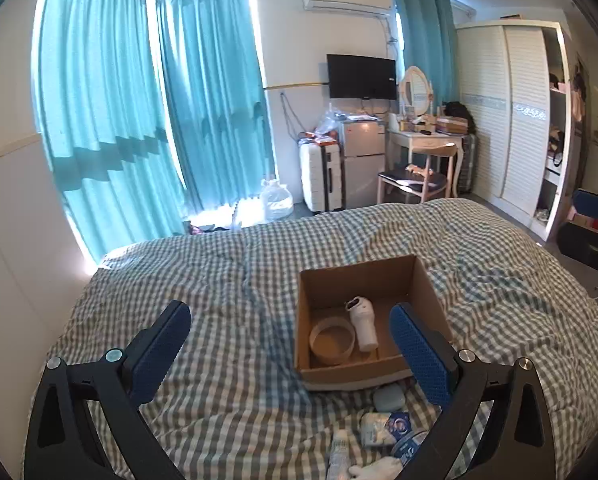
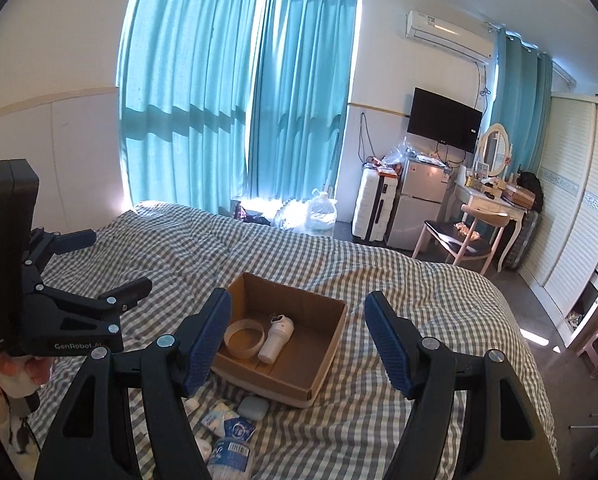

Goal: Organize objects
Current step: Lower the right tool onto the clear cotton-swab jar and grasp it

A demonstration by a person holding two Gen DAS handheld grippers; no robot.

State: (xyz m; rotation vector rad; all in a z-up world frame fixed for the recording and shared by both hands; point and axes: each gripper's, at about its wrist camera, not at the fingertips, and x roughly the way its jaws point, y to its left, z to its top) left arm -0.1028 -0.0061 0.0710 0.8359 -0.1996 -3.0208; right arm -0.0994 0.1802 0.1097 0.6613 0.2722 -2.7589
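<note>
Nearest the lens: left gripper, blue-padded fingers spread wide, nothing between them. Right gripper likewise parted, fingers clear of every object, poised above the bed. Checked bedspread beneath both. Open cardboard box resting on the bedspread near its middle; inside, a pale ring lying flat beside a white handheld device, the two touching or nearly so. Just outside the box's near wall, a loose cluster on the bedspread: small grey-green case, white packet, blue-labelled bottle lying on its side. In the right wrist view, left gripper at the left edge, held by a hand. Background: turquoise curtains, wall-mounted television, small fridge, white wardrobe.
</note>
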